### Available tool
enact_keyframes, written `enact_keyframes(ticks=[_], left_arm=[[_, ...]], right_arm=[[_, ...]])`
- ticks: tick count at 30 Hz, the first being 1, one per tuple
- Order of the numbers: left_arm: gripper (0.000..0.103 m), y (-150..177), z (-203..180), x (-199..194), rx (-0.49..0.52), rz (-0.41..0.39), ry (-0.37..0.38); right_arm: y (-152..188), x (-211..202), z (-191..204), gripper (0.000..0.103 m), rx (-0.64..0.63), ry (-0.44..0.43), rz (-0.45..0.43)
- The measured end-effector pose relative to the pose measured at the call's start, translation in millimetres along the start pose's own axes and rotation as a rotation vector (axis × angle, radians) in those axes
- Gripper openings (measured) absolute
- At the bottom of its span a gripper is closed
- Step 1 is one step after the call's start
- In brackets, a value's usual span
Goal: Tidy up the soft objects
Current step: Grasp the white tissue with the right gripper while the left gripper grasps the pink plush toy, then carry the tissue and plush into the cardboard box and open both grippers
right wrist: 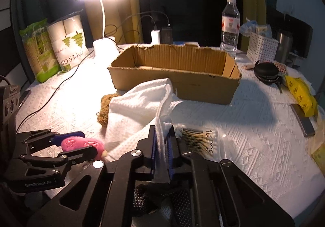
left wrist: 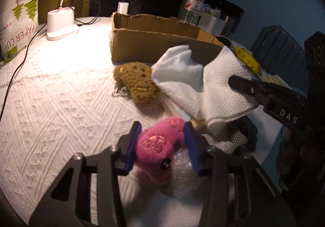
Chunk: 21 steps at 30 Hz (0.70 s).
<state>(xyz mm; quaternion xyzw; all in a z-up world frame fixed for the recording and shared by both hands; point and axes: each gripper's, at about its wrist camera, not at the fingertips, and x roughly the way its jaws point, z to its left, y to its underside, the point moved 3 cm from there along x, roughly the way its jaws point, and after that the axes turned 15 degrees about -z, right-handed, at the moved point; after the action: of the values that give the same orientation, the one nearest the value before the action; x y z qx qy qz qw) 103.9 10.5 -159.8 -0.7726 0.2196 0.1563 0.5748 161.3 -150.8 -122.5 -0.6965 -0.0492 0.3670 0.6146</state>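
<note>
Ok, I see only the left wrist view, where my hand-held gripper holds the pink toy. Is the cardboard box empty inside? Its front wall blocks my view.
Observer: In the right wrist view, the part of the cardboard box interior that shows holds nothing; the front wall hides some of the floor.
Operator: Does the right hand-held gripper hold anything?
Observer: Yes, the right hand-held gripper is shut on a fold of the white cloth.
Operator: What lies near it?
Observer: A clear bag with a barcode lies on the table, just right of its fingers.
</note>
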Motion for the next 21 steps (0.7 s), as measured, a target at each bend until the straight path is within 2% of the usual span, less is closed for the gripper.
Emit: enact_keyframes(ticks=[5, 11, 21], left_arm=[[0.029, -6.5, -4.9, -8.8, 0.006, -0.019, 0.019], [0.026, -14.6, -12.0, -20.7, 0.021, -0.050, 0.025], [0.025, -37.0, -21.6, -39.5, 0.043, -0.113, 0.030]], right_arm=[[-10.0, -12.8, -0.2, 0.010, 0.003, 0.007, -0.038], [-19.1, -29.0, -0.4, 0.010, -0.001, 0.017, -0.076], [-32.9, -51.8, -6.9, 0.010, 0.007, 0.036, -0.127]])
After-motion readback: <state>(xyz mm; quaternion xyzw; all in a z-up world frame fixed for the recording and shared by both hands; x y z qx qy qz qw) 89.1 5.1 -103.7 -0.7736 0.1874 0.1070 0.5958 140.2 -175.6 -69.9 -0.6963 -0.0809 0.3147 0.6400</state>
